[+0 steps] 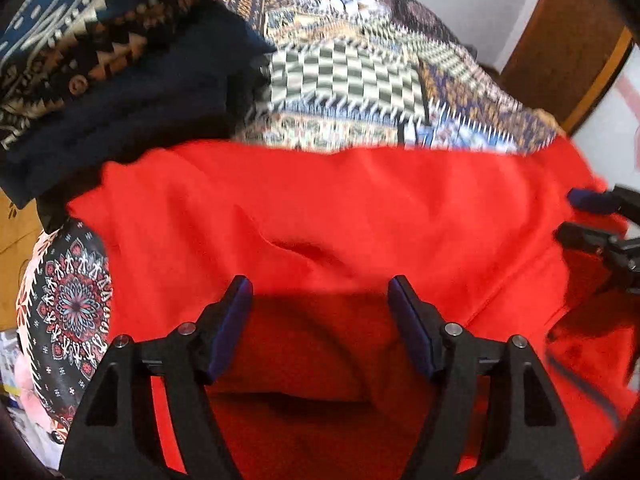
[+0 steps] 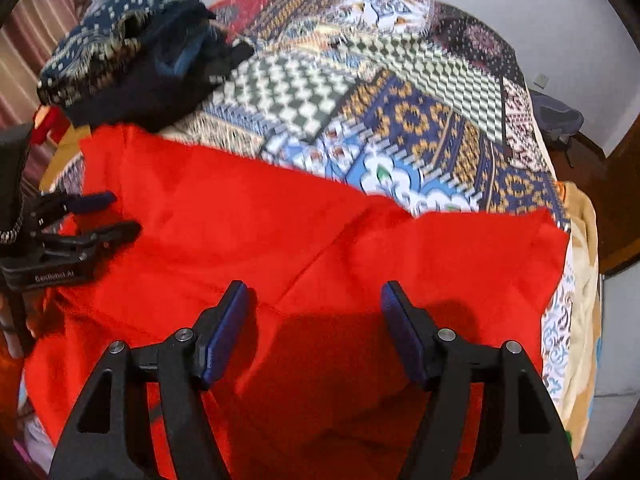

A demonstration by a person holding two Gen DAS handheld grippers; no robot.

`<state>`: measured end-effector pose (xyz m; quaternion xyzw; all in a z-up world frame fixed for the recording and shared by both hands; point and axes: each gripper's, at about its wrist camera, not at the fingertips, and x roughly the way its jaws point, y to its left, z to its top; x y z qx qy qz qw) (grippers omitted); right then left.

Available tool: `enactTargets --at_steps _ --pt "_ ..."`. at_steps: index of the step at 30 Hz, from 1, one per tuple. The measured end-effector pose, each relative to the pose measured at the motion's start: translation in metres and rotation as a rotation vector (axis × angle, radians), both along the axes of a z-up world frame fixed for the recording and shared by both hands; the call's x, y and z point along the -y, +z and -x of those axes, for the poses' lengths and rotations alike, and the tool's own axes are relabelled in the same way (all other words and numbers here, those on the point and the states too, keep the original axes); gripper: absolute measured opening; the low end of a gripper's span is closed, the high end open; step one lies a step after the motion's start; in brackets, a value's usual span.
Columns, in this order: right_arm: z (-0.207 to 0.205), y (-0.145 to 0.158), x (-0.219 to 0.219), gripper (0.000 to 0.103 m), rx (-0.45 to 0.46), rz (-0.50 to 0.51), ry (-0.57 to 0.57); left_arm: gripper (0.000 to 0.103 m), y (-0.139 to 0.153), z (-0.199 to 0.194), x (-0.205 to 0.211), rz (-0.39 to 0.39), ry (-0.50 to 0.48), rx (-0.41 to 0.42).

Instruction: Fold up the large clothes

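Both grippers stand spread and empty: left gripper (image 1: pixel 320 292) and right gripper (image 2: pixel 314 298) hover over the red garment (image 1: pixel 340 208). It lies on the patterned bed (image 2: pixel 400 120), folded pile (image 1: pixel 120 80) at 10 o'clock. Risk: pinching two layers drags the fold askew. Its cloth looks soft and lightly creased.

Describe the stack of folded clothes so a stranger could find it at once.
Start at the bed's patchwork bedspread, then the big red garment spread across its near side. Beyond that garment's far left corner sits the stack of folded clothes. It is the only raised heap there: dark navy layers under a blue piece with pale geometric print, while the red cloth lies flat and plain.
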<state>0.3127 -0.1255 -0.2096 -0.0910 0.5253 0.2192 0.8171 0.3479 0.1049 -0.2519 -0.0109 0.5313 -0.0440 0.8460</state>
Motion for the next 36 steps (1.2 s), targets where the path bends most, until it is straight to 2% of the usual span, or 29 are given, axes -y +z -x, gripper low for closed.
enactTargets --at_steps 4,11,13,17,22,25,28,32,36 --pt "0.009 0.007 0.018 0.065 0.009 -0.009 -0.037 0.085 0.006 0.017 -0.005 -0.036 -0.003 0.027" --pt "0.037 0.018 0.044 0.068 0.030 -0.019 -0.126 0.092 0.005 0.053 -0.031 -0.079 0.063 0.012" --pt "0.048 0.022 0.048 0.068 0.040 -0.024 -0.142 0.092 0.000 0.064 -0.040 -0.128 0.093 -0.016" --pt "0.065 0.032 0.053 0.068 0.051 0.011 -0.157 0.092 0.001 0.089 -0.065 -0.047 0.157 -0.028" --pt "0.086 0.043 0.067 0.068 0.085 0.034 -0.203 0.092 0.016 0.113 -0.088 -0.065 0.243 -0.004" --pt "0.098 0.044 0.080 0.068 0.072 -0.016 -0.249 0.092 0.027 0.128 -0.098 -0.096 0.271 0.016" --pt "0.110 0.039 0.091 0.068 0.038 -0.068 -0.290 0.092 0.032 0.146 -0.109 -0.084 0.289 0.022" --pt "0.127 0.031 0.100 0.068 0.007 -0.101 -0.332 0.092 0.023 0.167 -0.119 -0.055 0.313 -0.011" --pt "0.144 0.025 0.107 0.068 -0.011 -0.124 -0.351 0.092 0.004 0.183 -0.126 0.037 0.341 -0.065"
